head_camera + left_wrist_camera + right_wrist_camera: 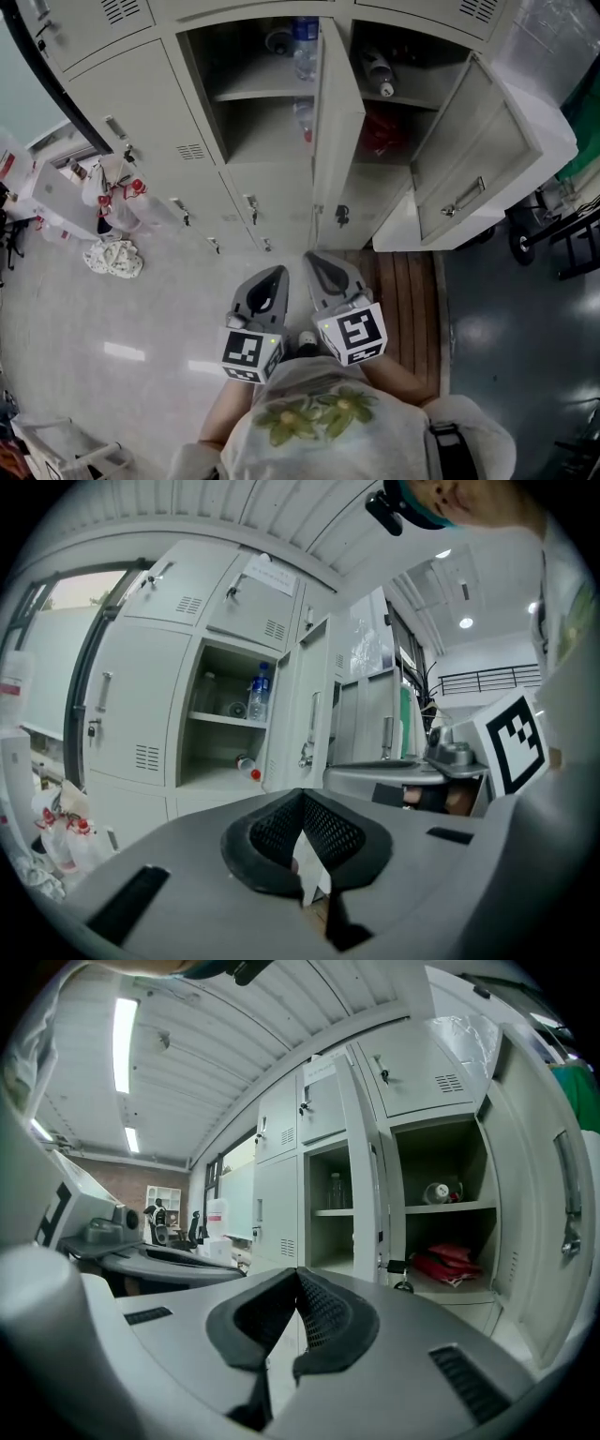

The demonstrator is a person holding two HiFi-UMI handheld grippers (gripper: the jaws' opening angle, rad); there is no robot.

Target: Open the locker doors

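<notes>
Left gripper (300,797) first: fingers (330,829) pressed together at the tips, nothing between them. Right gripper (297,1275), same story, with its fingers (326,1309) closed tip to tip and empty. The head view puts the pair side by side just ahead of the person's chest, well apart from the lockers.

Both doors are open. The left door (337,122) stands edge-on between the two compartments. The right door (473,164) is swung wide to the right.

The left gripper view looks into the left compartment: a bottle (260,691) upright on the shelf, a red-capped bottle (247,766) lying below it. The right gripper view gives the other compartment instead. It shows a red bundle (450,1265) on the bottom and something round (439,1192) on the shelf, possibly a bottle seen end-on.

Only the head view takes in the closed lockers (141,112) to the left and the white bags (112,258) on the floor (141,319).

The right door's handle (565,1208) is squeezed against the picture's edge in the right gripper view. A small object (403,1277) hangs at the left door's lock, too small to name.
</notes>
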